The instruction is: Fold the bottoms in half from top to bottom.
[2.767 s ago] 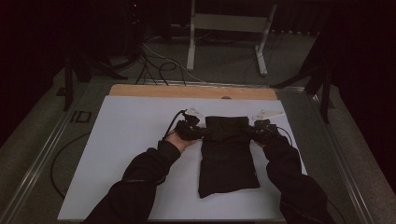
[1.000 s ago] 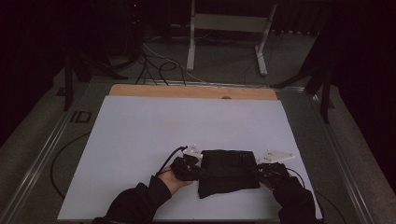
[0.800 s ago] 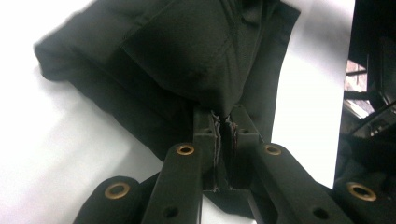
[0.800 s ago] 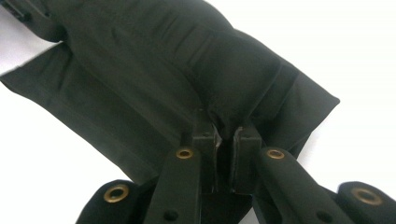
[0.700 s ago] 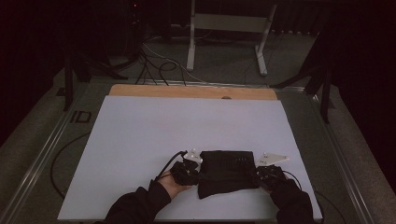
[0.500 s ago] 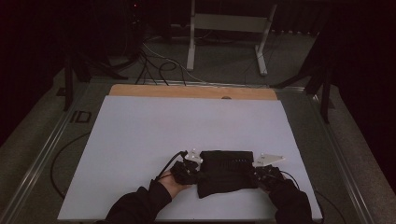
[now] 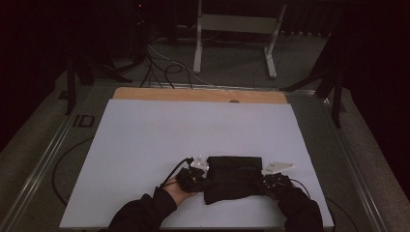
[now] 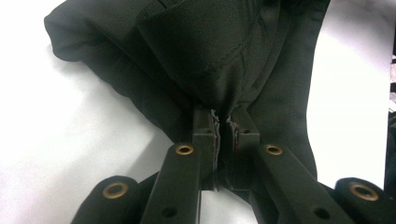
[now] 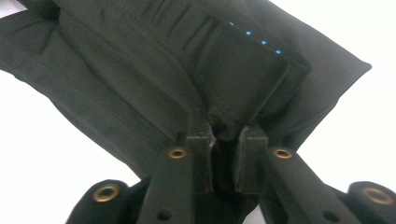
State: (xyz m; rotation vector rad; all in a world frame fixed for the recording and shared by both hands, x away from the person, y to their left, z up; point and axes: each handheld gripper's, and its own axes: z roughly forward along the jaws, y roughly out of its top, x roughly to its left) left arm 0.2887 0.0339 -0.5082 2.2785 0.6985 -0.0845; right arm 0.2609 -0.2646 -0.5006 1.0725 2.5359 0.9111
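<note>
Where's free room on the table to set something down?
The white sheet is bare from the wooden strip at the far edge down to the folded black cloth, plus the near-left corner. The near edge is crowded: both tongs flank the cloth.

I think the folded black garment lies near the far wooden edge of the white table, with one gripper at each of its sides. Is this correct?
Not quite. The high view shows the folded black garment near the person's edge of the white table, far from the wooden strip. The rest holds: the left gripper and the right gripper are at its two sides.
</note>
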